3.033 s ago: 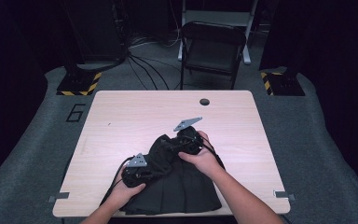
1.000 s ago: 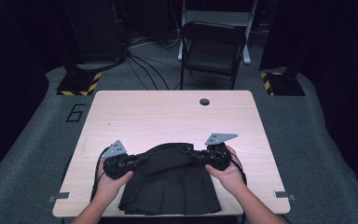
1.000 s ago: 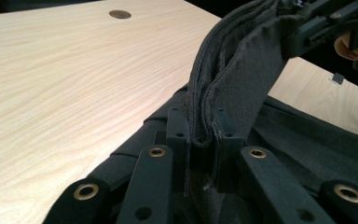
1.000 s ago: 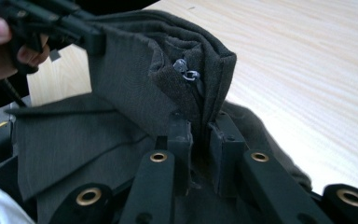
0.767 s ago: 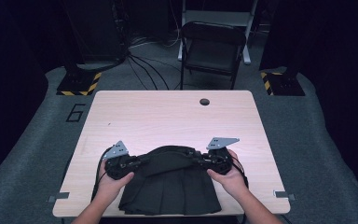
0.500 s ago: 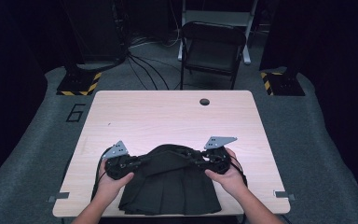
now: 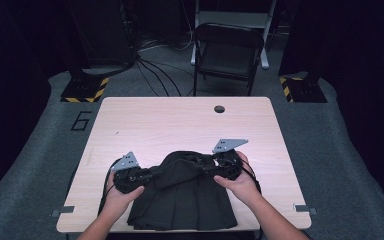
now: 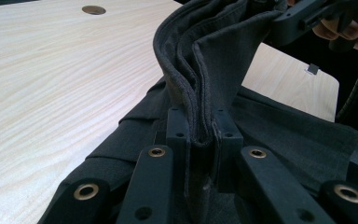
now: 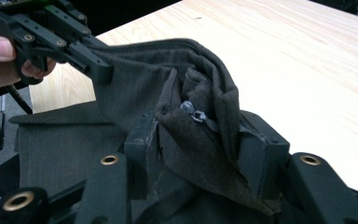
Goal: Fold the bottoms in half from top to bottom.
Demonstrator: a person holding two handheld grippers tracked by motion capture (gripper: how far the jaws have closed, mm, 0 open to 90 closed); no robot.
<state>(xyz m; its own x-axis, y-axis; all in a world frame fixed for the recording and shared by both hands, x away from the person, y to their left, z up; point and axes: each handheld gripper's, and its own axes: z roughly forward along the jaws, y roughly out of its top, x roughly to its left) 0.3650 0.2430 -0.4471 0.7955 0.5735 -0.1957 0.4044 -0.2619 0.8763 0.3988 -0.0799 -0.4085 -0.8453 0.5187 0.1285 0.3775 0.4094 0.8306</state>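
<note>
The black pleated fabric skirt point(image 7: 180, 195) lies at the near edge of the light wooden table point(image 7: 180, 125), its waistband raised between both tools; the fold is started, not laid. The left gripper point(image 8: 200, 135) is clamped on the waistband; the right gripper point(image 9: 200, 140) has just been opening, its jaws standing apart around the zipper end, cloth between them. A dark folding chair point(image 7: 227, 52) stands beyond the table, well apart; nothing obstructs.

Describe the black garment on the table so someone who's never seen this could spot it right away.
Start at the light wooden table and look to its near edge, between the person's two hands. The pleated black skirt lies there, its waistband lifted between the left tool and right tool. It is the one piece of cloth, with a zipper pull at its right end.
</note>
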